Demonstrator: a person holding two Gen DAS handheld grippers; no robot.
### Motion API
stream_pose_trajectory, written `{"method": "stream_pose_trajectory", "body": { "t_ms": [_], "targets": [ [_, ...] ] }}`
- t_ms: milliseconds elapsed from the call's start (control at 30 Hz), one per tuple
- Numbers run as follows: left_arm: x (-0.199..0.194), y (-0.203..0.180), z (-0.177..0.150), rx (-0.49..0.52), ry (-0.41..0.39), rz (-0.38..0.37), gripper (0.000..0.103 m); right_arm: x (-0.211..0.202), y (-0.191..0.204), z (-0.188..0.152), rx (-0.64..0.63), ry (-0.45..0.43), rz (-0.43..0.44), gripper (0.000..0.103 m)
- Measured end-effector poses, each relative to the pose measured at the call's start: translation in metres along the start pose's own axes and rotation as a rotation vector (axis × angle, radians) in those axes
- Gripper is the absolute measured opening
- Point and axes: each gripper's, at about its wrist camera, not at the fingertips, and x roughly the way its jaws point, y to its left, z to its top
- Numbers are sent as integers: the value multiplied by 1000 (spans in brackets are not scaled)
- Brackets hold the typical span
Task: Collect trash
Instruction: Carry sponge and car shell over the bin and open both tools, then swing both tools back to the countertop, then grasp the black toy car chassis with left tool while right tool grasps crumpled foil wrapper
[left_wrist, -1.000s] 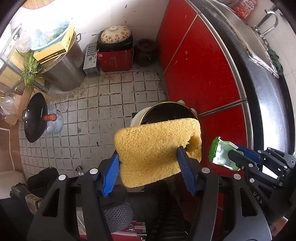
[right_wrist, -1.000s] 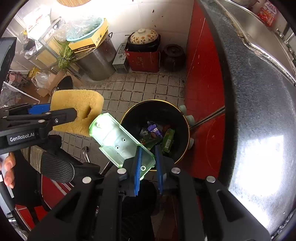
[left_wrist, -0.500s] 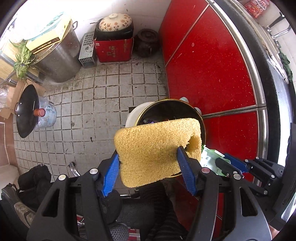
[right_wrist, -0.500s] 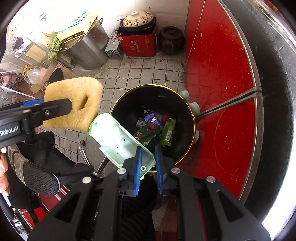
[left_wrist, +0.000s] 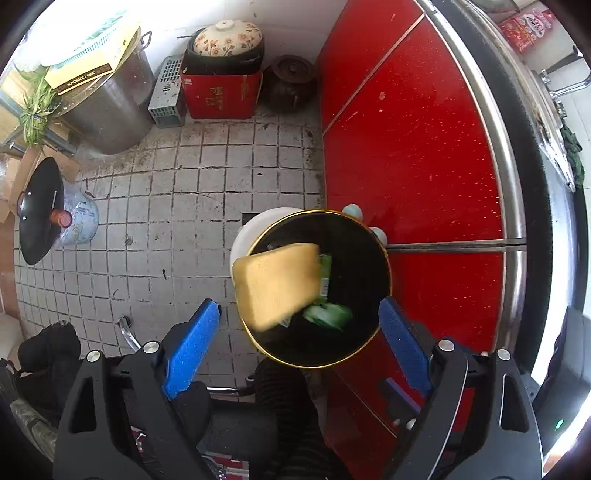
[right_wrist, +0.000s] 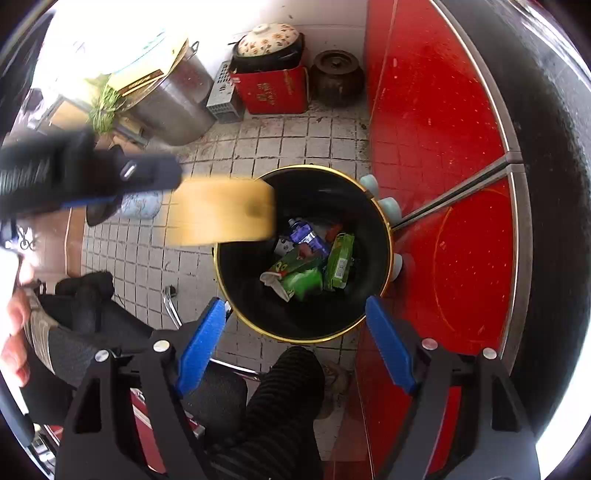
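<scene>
A black trash bin with a gold rim (left_wrist: 382, 258) (right_wrist: 384, 229) stands on the tiled floor below both grippers. A yellow sponge (left_wrist: 277, 282) (right_wrist: 221, 210) is loose in the air over the bin's left rim, blurred, touching no finger. My left gripper (left_wrist: 299, 334) is open and empty above the bin; it also shows blurred in the right wrist view (right_wrist: 110, 173). My right gripper (right_wrist: 295, 343) is open and empty above the bin. Green and purple packets (right_wrist: 306, 258) lie inside the bin, with a green piece (left_wrist: 328, 314) beside the sponge.
Red cabinet doors (left_wrist: 413, 155) (right_wrist: 443, 147) and a dark countertop (left_wrist: 565, 229) run along the right. A steel pot (left_wrist: 107, 107), red box (left_wrist: 221, 94), clay jar (left_wrist: 291, 85) and water jug (left_wrist: 75, 221) stand on the tiled floor (left_wrist: 184, 214). A person's legs (right_wrist: 280, 398) are below.
Both grippers opened. The left one let go of the yellow sponge, which is falling toward the bin. The right one let go of the green plastic piece, which dropped into the bin.
</scene>
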Motion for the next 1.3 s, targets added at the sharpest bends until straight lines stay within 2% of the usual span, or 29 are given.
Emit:
{"method": "stream_pose_trajectory", "body": {
  "t_ms": [200,300,367,400,467,567,667,733,833,900,1000,1100,1300],
  "targets": [
    [-24,-18,-2,14,-24,-42,86,-33,15,-24,-14,-36,113,77],
    [-52,-32,-8,29,-76,-54,86,-70,16,-40,-14,-82,199,78],
    [-74,-45,-13,52,-115,-50,90,-100,13,-52,-8,-133,240,84],
    [-84,-53,-15,70,-133,-47,91,-118,9,-60,-9,-169,241,86],
    [-100,-76,-22,122,-160,-44,94,-151,-5,-77,2,-239,235,96],
    [-108,-120,-35,237,-168,-49,96,-193,-50,-116,78,-332,153,96],
    [-97,-177,-55,378,-138,-53,96,-220,-117,-177,244,-388,8,96],
    [-83,-222,-75,477,-106,-59,96,-230,-168,-230,400,-408,-89,96],
    [-68,-292,-109,634,-60,-87,96,-237,-236,-321,673,-412,-161,96],
    [-57,-343,-140,759,-23,-109,96,-239,-267,-387,846,-413,-202,96],
    [-37,-415,-187,915,46,-146,96,-235,-295,-479,1070,-397,-247,96],
    [-6,-476,-231,1034,132,-126,96,-229,-304,-561,1258,-398,-267,96],
    [21,-547,-297,1126,148,-100,96,-228,-294,-686,1570,-447,-276,96]
  ]
}}
